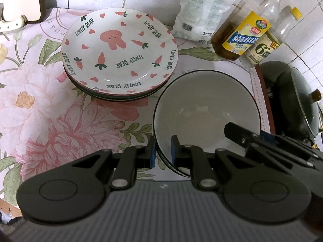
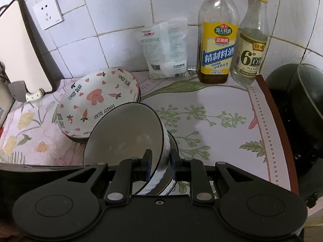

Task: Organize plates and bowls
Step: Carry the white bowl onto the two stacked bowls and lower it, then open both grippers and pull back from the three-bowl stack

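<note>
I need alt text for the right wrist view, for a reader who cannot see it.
The right gripper has its jaws around the rim of a tilted white bowl with a dark rim. Behind it, a stack of plates with a pink bear pattern sits on a floral tablecloth; two bottles stand at the tiled wall.

Right of the right tongs [image 2: 160, 166] the tabletop [image 2: 222, 109] lies open; bottles [image 2: 217, 40] ahead, stacked plates [image 2: 97, 104] left.
</note>
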A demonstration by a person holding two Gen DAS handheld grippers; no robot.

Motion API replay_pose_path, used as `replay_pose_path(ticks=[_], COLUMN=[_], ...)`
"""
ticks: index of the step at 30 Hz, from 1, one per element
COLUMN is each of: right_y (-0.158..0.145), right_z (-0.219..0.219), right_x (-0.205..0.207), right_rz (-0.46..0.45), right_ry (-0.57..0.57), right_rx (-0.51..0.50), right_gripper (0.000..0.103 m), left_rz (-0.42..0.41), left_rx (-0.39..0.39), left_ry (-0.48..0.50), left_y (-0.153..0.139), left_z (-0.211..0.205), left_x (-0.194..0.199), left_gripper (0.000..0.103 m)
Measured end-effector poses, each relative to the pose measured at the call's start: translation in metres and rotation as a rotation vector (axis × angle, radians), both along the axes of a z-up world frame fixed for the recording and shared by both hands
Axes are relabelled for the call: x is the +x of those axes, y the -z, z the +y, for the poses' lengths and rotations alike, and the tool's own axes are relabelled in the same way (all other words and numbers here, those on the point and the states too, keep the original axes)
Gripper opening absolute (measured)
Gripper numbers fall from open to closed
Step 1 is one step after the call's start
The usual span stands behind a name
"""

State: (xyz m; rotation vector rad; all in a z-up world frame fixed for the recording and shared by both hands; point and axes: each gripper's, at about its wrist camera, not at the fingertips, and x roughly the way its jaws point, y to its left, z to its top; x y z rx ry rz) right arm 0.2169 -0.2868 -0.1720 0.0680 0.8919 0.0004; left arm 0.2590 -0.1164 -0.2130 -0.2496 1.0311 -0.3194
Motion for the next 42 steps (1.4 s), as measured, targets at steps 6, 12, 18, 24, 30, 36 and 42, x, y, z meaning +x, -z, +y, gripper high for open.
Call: replay_pose_path(ticks=[6, 12, 18, 24, 30, 36, 42], right_y=[-0.007, -0.012, -0.024, -0.044, -0.066, -0.081, -0.078], right_z=[0.012, 0.001, -0.011, -0.016, -0.024, -0.033, -0.034], right_x=[-0.003, -0.011, -0.033, -0.070, -0.103, -0.129, -0.141], right_rz=[-0.012, -0.033, -0.042, -0.078, -0.148, -0.225, -0.240], right_ry=[-0.018, -0.017, -0.052, -0.098, -0.139, -0.193, -0.214], right_rx=[-0.068, -0.024, 0.105, 0.163, 0.138, 0.115, 0.107], right_gripper=[0.037, 0.037, 0.037, 0.037, 0.038, 0.038, 0.038], left_rz=[0.015, -0.011, -0.043, -0.083, -0.150, -0.230, -0.268], left_rx=[-0.032, -0.062, -0.075, -0.082, -0.116, -0.150, -0.177], left_ry=[-0.004, -0.001, 0.024, 0.067, 0.092, 0.122, 0.148], left_y=[-0.001, -0.013, -0.029, -0.044, -0.058, -0.064, -0.058], left_z=[0.004, 0.010, 0.011, 0.010, 0.014, 0.016, 0.021], left_x=[-0.002, -0.011, -0.029, -0.054, -0.083, -0.108, -0.116], left_gripper=[0.022, 0.028, 0.028, 0.029, 0.029, 0.029, 0.029])
